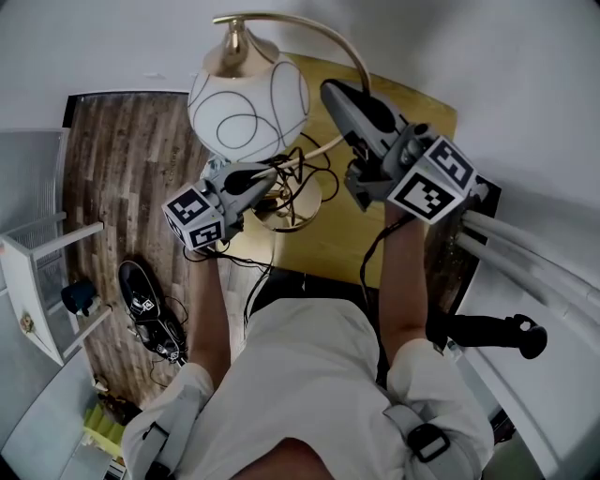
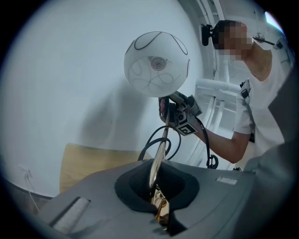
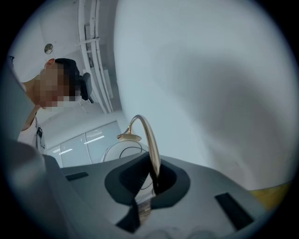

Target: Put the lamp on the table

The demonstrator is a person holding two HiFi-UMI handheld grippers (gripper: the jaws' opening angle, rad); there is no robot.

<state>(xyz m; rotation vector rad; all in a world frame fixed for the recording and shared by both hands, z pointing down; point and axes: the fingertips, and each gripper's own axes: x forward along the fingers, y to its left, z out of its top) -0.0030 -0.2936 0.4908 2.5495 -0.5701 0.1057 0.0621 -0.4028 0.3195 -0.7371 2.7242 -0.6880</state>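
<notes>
The lamp has a white globe shade point(image 1: 248, 103) with black swirl lines, a curved gold stem point(image 1: 309, 23) and a round gold base point(image 1: 292, 204) with a black cord point(image 1: 314, 169) looped around it. My left gripper point(image 1: 265, 174) is shut on the lower stem just above the base. My right gripper point(image 1: 336, 92) is shut on the stem higher up. The base hangs over the left edge of the yellow wooden table point(image 1: 422, 122); I cannot tell whether it touches. In the left gripper view the stem point(image 2: 159, 154) runs up from the jaws to the shade point(image 2: 156, 64), past the right gripper point(image 2: 181, 116). The gold stem point(image 3: 150, 140) arches out of the shut jaws in the right gripper view.
Wood-plank floor point(image 1: 122, 159) lies to the left, with a black shoe point(image 1: 141, 292) and a white rack point(image 1: 42, 272). White pipes point(image 1: 525, 248) and a black handle point(image 1: 497, 333) are on the right. A white wall stands behind the table.
</notes>
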